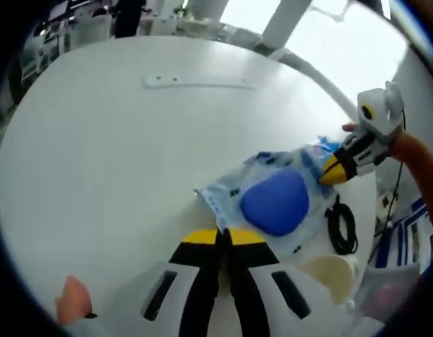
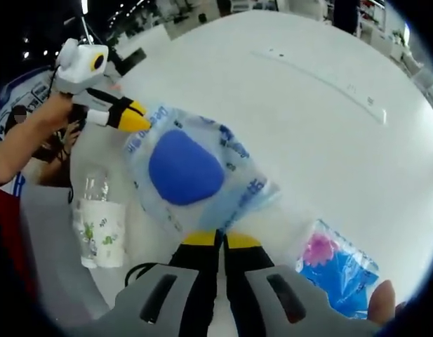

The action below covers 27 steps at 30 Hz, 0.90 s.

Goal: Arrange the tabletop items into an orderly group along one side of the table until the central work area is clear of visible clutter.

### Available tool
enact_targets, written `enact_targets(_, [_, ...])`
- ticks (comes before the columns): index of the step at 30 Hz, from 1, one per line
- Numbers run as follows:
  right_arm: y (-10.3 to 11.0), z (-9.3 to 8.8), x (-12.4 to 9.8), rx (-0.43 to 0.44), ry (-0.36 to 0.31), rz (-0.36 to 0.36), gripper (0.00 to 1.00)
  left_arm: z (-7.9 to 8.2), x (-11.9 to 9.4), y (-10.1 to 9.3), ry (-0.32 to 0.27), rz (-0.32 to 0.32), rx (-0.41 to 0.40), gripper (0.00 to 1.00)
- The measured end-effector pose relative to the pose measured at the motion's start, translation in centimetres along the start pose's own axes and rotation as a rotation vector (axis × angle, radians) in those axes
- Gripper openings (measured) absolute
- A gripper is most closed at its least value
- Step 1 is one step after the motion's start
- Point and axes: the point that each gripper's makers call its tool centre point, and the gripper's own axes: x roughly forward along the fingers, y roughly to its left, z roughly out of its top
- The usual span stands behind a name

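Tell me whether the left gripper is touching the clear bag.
Touching. In the left gripper view, the left gripper has its fingers shut on the edge of the clear bag.

No legible text anywhere.

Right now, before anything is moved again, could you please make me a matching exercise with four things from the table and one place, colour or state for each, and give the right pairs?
Things:
1. clear bag with a blue pad inside
2. black cable
3. paper cup
4. blue packet

Descriptions:
A. coiled on the table
B. has a pink item inside and lies loose on the table
C. gripped at opposite ends by the left tool and the right tool
D. white with a green print

Pairs: 1-C, 2-A, 3-D, 4-B.
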Motion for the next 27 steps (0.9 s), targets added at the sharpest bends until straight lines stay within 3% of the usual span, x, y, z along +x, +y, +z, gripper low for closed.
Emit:
enact_targets(10, [0.0,-0.1,0.0,0.004,0.004,-0.002,0.06,0.0,-0.1,0.1,-0.008,0.004,0.017,0.03])
enact_targets(16, [0.1,0.0,-0.1,0.005,-0.001,-0.003,0.1,-0.1,-0.2,0.2,-0.014,0.006,0.018,0.12])
enact_targets(20, [0.2,0.0,-0.2,0.001,-0.005,-0.005,0.14,0.0,-0.3,0.3,-0.023,0.014,0.016,0.24])
enact_targets(27, [-0.5,0.8,-1.1,-0.028,-0.045,-0.054,0.33,0.6,-0.9,0.3,-0.061,0.027,0.039,0.44])
